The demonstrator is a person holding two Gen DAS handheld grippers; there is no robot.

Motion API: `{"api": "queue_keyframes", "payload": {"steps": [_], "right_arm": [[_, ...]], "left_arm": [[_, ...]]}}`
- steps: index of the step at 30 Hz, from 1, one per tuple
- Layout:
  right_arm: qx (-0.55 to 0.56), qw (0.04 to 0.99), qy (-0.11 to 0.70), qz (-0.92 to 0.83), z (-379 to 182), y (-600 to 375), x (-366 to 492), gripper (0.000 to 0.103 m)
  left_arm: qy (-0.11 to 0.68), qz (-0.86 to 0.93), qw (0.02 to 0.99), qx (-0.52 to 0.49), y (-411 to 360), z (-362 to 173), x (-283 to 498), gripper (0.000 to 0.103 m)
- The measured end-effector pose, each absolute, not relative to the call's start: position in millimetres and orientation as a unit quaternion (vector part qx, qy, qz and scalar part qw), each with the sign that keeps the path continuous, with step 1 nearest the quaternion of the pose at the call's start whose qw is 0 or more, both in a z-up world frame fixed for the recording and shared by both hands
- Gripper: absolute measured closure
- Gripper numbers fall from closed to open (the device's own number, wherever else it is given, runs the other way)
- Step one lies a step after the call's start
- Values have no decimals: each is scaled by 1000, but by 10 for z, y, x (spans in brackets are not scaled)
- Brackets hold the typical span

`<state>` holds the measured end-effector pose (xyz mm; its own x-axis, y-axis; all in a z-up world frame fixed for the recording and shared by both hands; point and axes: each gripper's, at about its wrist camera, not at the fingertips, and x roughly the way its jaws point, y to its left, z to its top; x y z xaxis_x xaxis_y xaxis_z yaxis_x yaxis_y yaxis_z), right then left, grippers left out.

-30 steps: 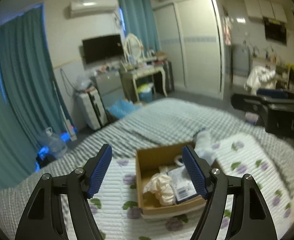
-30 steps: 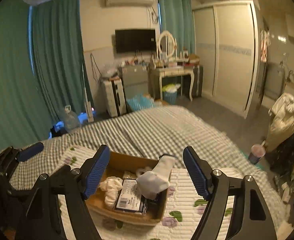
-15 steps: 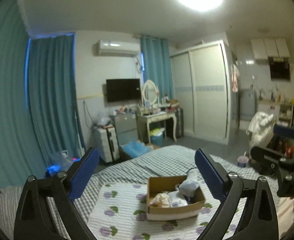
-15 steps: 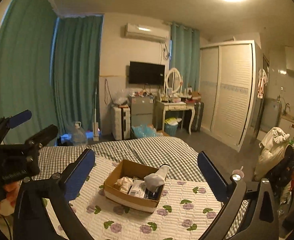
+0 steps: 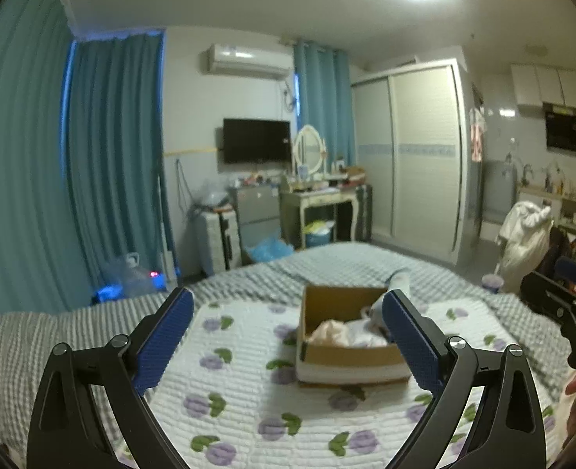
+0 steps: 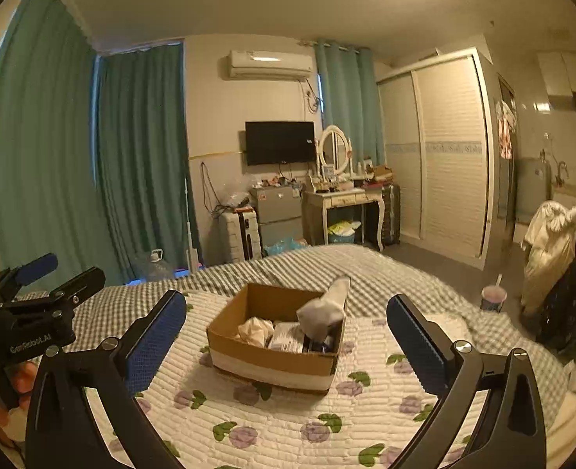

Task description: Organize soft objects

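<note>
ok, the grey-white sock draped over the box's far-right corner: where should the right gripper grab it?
Pinch the sock at its raised end, which sticks up over the cardboard box rim, coming from above with the open right gripper. That part looks clear of the wall and other contents.

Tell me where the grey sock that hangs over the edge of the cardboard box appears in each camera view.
Left wrist view: grey sock right of centre, at the far right corner of the cardboard box, partly hidden by a pad.
Right wrist view: grey sock at centre, draped over the right wall of the cardboard box.
Shared landmark: the wall television.
</note>
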<state>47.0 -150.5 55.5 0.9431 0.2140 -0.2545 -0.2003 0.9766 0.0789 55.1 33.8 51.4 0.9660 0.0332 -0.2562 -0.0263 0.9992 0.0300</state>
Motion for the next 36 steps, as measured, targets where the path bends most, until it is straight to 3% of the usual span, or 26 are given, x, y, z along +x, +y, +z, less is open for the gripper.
{"api": "queue_keyframes", "payload": {"steps": [13, 36], "right_arm": [[40, 977, 195, 78, -243, -1496, 936, 0], [28, 975, 206, 73, -303, -1375, 921, 0]], "left_arm": [[176, -13, 983, 43, 261, -156, 845, 4], [177, -13, 984, 34, 344, -131, 840, 4]]}}
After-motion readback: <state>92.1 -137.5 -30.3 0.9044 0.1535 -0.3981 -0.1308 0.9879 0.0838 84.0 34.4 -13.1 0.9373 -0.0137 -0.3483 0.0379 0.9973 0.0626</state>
